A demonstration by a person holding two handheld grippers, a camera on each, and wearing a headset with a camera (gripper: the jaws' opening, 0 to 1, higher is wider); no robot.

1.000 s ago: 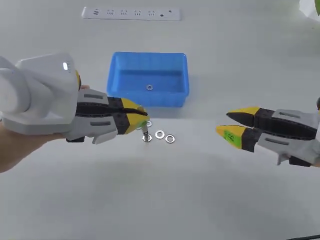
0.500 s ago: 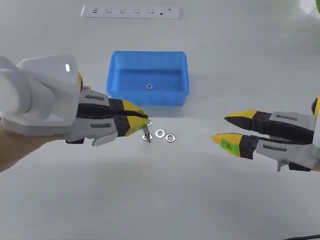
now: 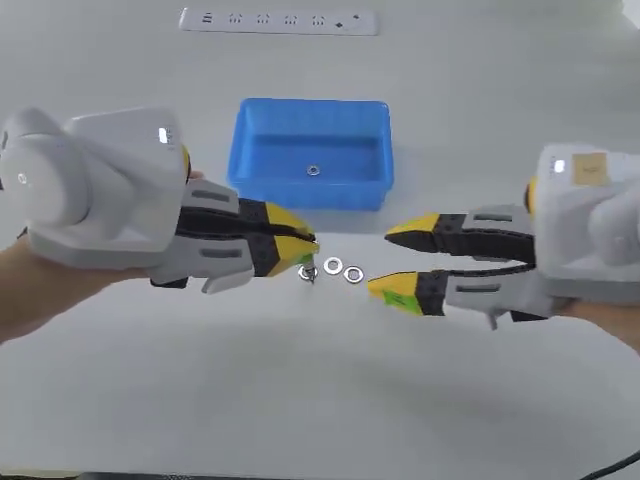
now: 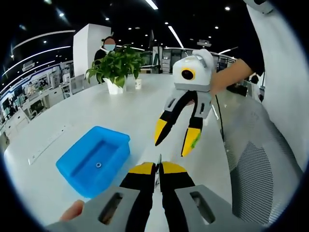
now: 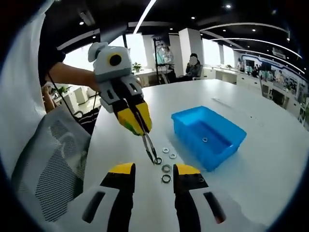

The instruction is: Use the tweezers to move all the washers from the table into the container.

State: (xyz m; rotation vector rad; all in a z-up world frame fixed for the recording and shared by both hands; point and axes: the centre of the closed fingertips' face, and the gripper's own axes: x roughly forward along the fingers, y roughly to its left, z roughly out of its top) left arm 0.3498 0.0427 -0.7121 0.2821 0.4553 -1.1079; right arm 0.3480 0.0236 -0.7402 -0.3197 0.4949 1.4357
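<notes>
My left gripper (image 3: 303, 248) is shut on a pair of metal tweezers (image 3: 307, 270) that point down at the table. Their tips rest at a washer (image 5: 158, 160), the nearest of several small metal washers (image 3: 332, 266) in front of the blue container (image 3: 262, 128). One washer (image 3: 313, 170) lies inside the container. My right gripper (image 3: 381, 260) stands open just right of the washers, holding nothing. In the right gripper view the left gripper (image 5: 133, 120) holds the tweezers (image 5: 149, 146) beyond my open jaws. In the left gripper view the right gripper (image 4: 176, 137) hangs open above the table.
A white power strip (image 3: 278, 21) lies at the table's far edge behind the container. A mesh office chair (image 4: 260, 179) stands by the table. A potted plant (image 4: 116, 67) sits further along the table, with people beyond it.
My right gripper has moved left and now stands close beside the washers, still open. The left gripper and tweezers stay at the washers. The head camera has shifted slightly.
</notes>
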